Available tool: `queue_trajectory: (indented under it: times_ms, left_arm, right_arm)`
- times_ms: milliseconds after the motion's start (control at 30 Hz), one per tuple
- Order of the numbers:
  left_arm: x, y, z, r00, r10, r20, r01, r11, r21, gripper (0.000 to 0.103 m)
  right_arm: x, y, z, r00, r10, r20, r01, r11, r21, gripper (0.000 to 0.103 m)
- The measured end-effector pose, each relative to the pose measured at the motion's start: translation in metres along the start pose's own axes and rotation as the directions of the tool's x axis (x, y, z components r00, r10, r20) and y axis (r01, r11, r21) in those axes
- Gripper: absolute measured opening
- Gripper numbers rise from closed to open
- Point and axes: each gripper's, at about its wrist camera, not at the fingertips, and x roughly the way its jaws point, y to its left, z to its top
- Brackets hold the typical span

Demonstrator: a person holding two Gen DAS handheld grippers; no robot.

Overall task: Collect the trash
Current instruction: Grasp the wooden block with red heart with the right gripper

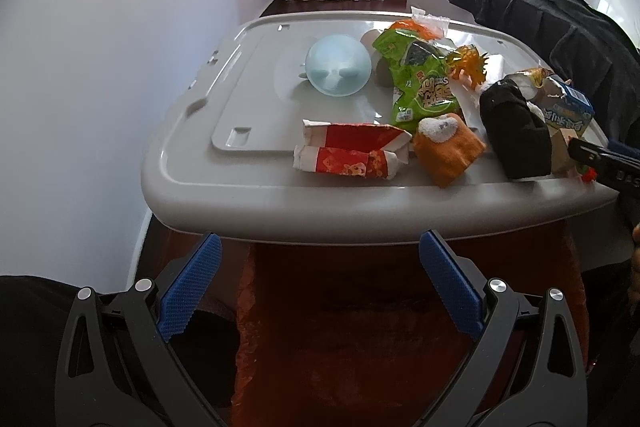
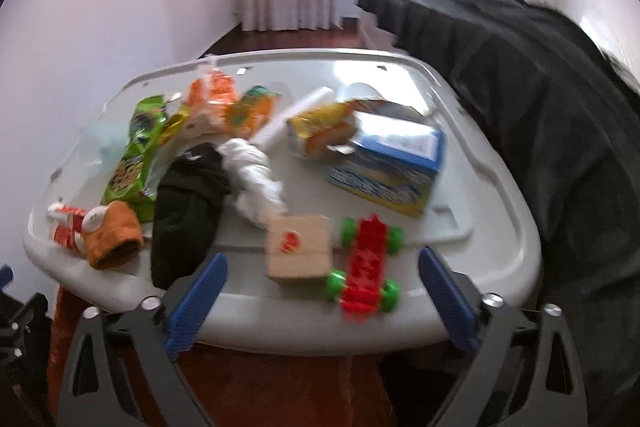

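Note:
A grey bin lid carries the clutter. On it lie a crushed red paper carton, a green snack bag, an orange wrapper, a torn yellow packet, a blue and yellow box and crumpled white tissue. My left gripper hangs open below the lid's near edge, nothing between its blue pads. My right gripper stands open at the near edge, with a small cardboard box just beyond the fingertips.
An orange sock, a black sock, a red and green toy car and a pale blue dome also sit on the lid. A dark-covered bed runs along the right. Orange cloth lies below.

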Motion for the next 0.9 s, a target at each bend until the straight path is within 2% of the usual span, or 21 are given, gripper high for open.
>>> queue_trajectory:
  times_ms: [33, 100, 133, 233, 433, 533, 733, 800, 900]
  left_arm:
    - [0.001, 0.001, 0.000, 1.000, 0.000, -0.004, 0.000, 1.000, -0.003, 0.096]
    - [0.002, 0.003, 0.000, 1.000, -0.001, -0.012, 0.000, 1.000, -0.014, 0.096]
    - [0.002, 0.004, 0.000, 1.000, -0.003, -0.014, 0.002, 1.000, -0.021, 0.096]
    - [0.002, 0.005, 0.000, 1.000, -0.011, -0.018, 0.011, 0.999, -0.034, 0.096]
    - [0.002, 0.002, 0.000, 1.000, -0.014, -0.017, 0.014, 1.000, -0.021, 0.096]
    - [0.002, 0.002, 0.000, 1.000, -0.013, -0.018, 0.013, 1.000, -0.022, 0.096]
    - [0.004, 0.002, -0.001, 1.000, -0.004, -0.024, 0.004, 1.000, -0.025, 0.096]
    - [0.005, 0.002, -0.001, 1.000, -0.002, -0.023, 0.002, 1.000, -0.023, 0.096]
    - [0.005, 0.002, -0.001, 1.000, 0.001, -0.016, -0.002, 1.000, -0.024, 0.096]
  right_arm:
    - [0.002, 0.002, 0.001, 1.000, -0.003, -0.006, 0.003, 1.000, -0.014, 0.072]
    - [0.009, 0.004, 0.002, 1.000, 0.001, -0.030, -0.002, 1.000, -0.023, 0.061]
    - [0.013, 0.002, 0.002, 0.999, 0.013, -0.043, -0.014, 1.000, -0.012, 0.058]
    - [0.019, 0.003, 0.004, 0.999, 0.018, -0.049, -0.018, 1.000, 0.003, 0.057]
    - [0.027, 0.016, 0.006, 0.999, -0.008, -0.049, 0.005, 0.999, -0.051, 0.056]
    - [0.034, 0.019, 0.008, 0.998, -0.033, -0.053, 0.029, 0.998, -0.063, 0.046]
    - [0.033, 0.016, 0.008, 0.999, -0.025, -0.044, 0.023, 0.999, -0.044, 0.045]
    - [0.025, 0.008, 0.011, 0.999, 0.024, -0.026, -0.024, 1.000, 0.005, 0.045]
    - [0.007, -0.013, 0.019, 0.990, 0.135, 0.025, -0.137, 0.984, 0.114, 0.045]
